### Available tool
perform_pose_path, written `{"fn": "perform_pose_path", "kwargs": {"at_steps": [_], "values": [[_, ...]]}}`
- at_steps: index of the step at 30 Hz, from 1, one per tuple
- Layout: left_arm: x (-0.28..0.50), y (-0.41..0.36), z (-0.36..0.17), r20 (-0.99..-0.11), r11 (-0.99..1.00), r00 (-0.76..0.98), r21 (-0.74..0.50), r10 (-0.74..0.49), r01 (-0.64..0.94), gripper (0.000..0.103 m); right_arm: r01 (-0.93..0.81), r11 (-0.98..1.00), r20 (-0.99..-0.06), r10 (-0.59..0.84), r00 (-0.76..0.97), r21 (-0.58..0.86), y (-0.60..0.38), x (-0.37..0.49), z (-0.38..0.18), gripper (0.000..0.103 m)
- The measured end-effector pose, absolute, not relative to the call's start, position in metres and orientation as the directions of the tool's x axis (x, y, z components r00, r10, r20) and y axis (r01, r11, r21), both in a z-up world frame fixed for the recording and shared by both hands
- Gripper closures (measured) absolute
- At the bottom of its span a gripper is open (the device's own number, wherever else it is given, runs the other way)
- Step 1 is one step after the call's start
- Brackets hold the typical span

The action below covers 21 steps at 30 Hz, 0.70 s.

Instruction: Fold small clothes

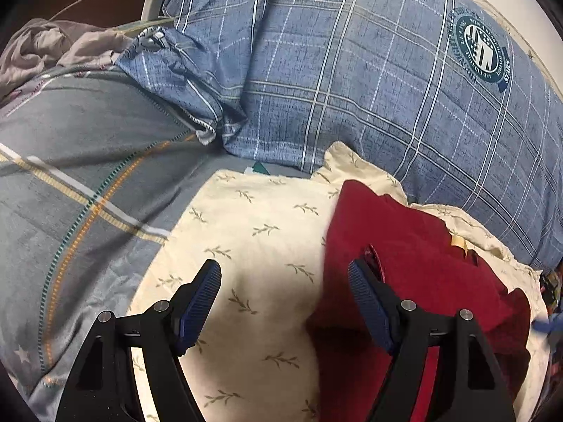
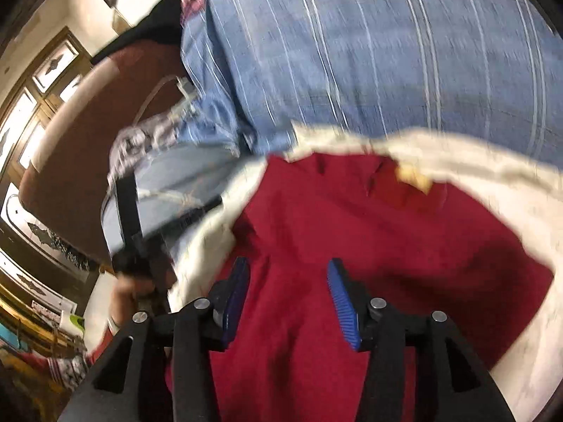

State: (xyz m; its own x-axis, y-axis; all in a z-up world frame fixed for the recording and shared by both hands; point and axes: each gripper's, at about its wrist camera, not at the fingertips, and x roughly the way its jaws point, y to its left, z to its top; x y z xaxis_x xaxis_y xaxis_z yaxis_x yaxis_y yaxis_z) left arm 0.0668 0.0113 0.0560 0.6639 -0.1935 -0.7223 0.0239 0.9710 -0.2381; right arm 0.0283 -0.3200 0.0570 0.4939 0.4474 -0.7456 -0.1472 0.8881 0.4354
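Hovering my left gripper (image 1: pixel 285 285) with its jaws spread wide and nothing between them, I am looking down at the cream leaf-print cloth (image 1: pixel 253 232), with the edge of the red garment (image 1: pixel 415 267) just under my right-hand finger. My right gripper (image 2: pixel 288 292) is also standing wide apart and gripping nothing, poised directly over the middle of that same garment; this view is smeared, so I cannot tell whether the pads are touching the fabric. The garment is lying on the cream cloth, bunched rather than flat, its yellowish tag (image 2: pixel 413 176) showing at the far edge near the blue plaid pillow (image 1: pixel 369 77). Beyond, on the left, I am seeing the grey bedcover (image 1: pixel 81 161) and a white charger (image 1: pixel 151 7).

I am judging this as an early step: the piece is not yet neatly folded. Next I am needing to close on an edge or corner with each gripper, taking one layer only, then spread it flat before folding.
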Motion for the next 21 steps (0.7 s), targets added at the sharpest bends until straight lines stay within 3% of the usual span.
{"fn": "perform_pose_path", "kwargs": {"at_steps": [3,8,12,17,21], "values": [[0.067,0.008,0.056,-0.725,0.972,0.662,-0.232,-0.19,0.026,0.029,-0.085,0.898,-0.793,0.423,0.439,0.432,-0.32,0.041,0.018,0.054],[0.07,0.01,0.052,-0.73,0.976,0.663,-0.219,-0.166,0.004,0.029,-0.121,0.847,-0.727,0.509,0.461,0.517,-0.31,0.087,0.018,0.055],[0.076,0.012,0.049,-0.736,0.978,0.661,-0.209,-0.145,-0.019,0.029,-0.147,0.789,-0.622,0.57,0.537,0.596,-0.312,0.139,0.034,0.054],[0.079,0.011,0.047,-0.74,0.977,0.655,-0.211,-0.148,-0.017,0.029,0.023,0.772,-0.627,0.499,0.598,0.636,-0.338,0.163,0.024,0.051],[0.078,0.014,0.05,-0.735,0.976,0.661,-0.218,-0.153,-0.017,0.029,-0.028,0.812,-0.626,0.47,0.622,0.582,-0.329,0.134,0.03,0.046]]}}
